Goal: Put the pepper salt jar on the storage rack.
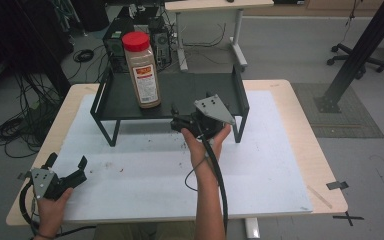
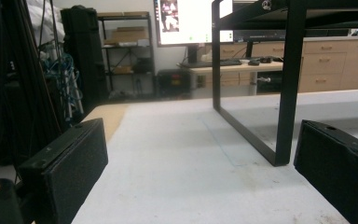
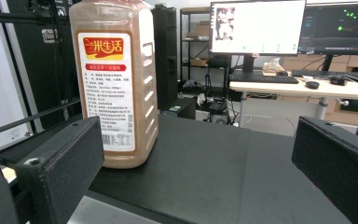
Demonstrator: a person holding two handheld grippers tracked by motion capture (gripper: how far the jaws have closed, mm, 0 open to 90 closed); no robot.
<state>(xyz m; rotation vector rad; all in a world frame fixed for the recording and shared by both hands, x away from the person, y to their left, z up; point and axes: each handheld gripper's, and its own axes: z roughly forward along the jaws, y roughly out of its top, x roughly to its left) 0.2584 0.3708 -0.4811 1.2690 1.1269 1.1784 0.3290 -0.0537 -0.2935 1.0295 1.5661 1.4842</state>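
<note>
A tall clear plastic jar of brown grains with a red screw cap (image 1: 141,70) stands upright on the left part of a low black metal shelf (image 1: 180,90) on the white-covered worktop (image 1: 145,175). The right claw (image 1: 180,121) (jaws spread, empty) sits at the shelf's front edge, right of the jar. The left claw (image 1: 67,165), also spread, rests near the worktop's front-left corner, well apart, facing a shelf leg (image 2: 284,93).

A wooden desk (image 1: 300,145) carries a white mat (image 1: 145,175). On the mat, upper centre of the frame, a black shelf (image 1: 180,90) holds a red-capped bottle (image 1: 141,70).
</note>
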